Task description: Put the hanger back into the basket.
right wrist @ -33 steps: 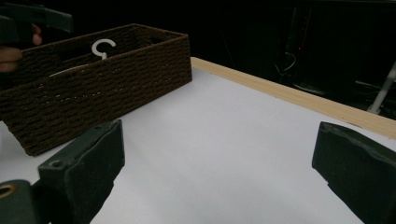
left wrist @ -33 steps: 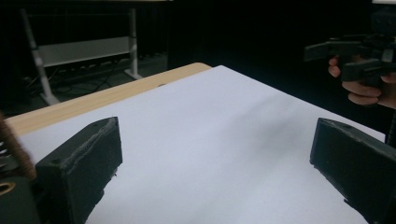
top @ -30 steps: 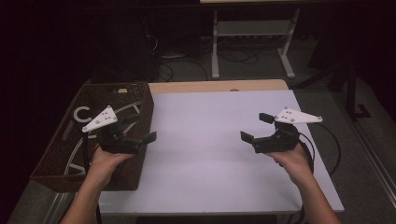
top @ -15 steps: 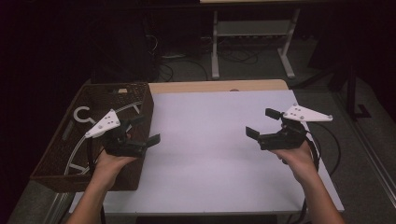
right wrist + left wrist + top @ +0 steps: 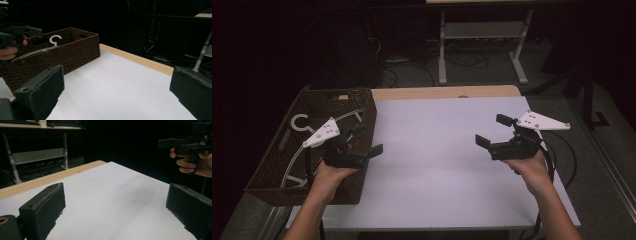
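Dark brown woven wicker basket (image 5: 272, 165) sits at the desk's left edge, a white plastic hanger (image 5: 300, 122) lying inside it, hook toward the far end. Left gripper (image 5: 364, 142) held over the basket's right wall, jaws spread wide, nothing between them. White rectangular desk top (image 5: 437, 150) bare across the middle, a light wood strip along its far edge. Right gripper (image 5: 493, 131) held above the desk near the right edge, jaws wide apart, empty.
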A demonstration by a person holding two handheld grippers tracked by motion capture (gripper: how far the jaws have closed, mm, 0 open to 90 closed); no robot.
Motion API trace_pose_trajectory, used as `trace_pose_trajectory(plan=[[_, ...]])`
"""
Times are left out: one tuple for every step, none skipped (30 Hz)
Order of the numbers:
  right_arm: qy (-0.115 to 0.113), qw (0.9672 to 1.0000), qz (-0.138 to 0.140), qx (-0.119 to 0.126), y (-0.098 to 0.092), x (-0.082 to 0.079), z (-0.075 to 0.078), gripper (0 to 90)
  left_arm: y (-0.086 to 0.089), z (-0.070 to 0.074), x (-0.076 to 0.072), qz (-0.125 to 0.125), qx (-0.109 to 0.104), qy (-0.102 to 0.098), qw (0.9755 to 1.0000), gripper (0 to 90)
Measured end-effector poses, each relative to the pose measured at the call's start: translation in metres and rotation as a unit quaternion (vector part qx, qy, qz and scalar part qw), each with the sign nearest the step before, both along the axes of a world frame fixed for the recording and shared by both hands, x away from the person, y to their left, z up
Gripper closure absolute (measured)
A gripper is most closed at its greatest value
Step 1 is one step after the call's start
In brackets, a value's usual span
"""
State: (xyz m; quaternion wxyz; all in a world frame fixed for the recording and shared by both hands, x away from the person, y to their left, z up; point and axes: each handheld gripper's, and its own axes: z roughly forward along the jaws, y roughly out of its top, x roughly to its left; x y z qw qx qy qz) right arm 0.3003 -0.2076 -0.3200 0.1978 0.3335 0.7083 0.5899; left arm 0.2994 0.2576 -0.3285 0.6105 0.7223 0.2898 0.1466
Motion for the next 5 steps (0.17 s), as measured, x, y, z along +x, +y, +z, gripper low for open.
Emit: trace_pose_trajectory(plan=[[0.000,1.0000,0.000,0.000,0.0000,-0.0002,0.0002,0.0,0.0000,0.0000,0.0000,0.000,-0.001,0.000,1.0000,2.2],[0.001,1.0000,0.000,0.001,0.0001,-0.0005,0.0004,0.0,0.0001,0.0001,0.0000,0.000,-0.001,0.000,1.0000,2.2],[0.000,1.0000,0.001,0.001,0.0000,-0.0006,0.0005,0.0,0.0001,0.0002,0.0000,0.000,-0.001,0.001,1.0000,2.2],[-0.001,1.0000,0.000,0.001,0.0001,-0.0009,0.0006,0.0,0.0002,0.0003,0.0000,0.000,0.000,0.000,1.0000,2.2],[-0.003,1.0000,0.001,0.000,-0.0001,-0.0009,0.0005,0.0,0.0003,0.0004,-0.0001,0.000,0.001,-0.001,1.0000,2.2]])
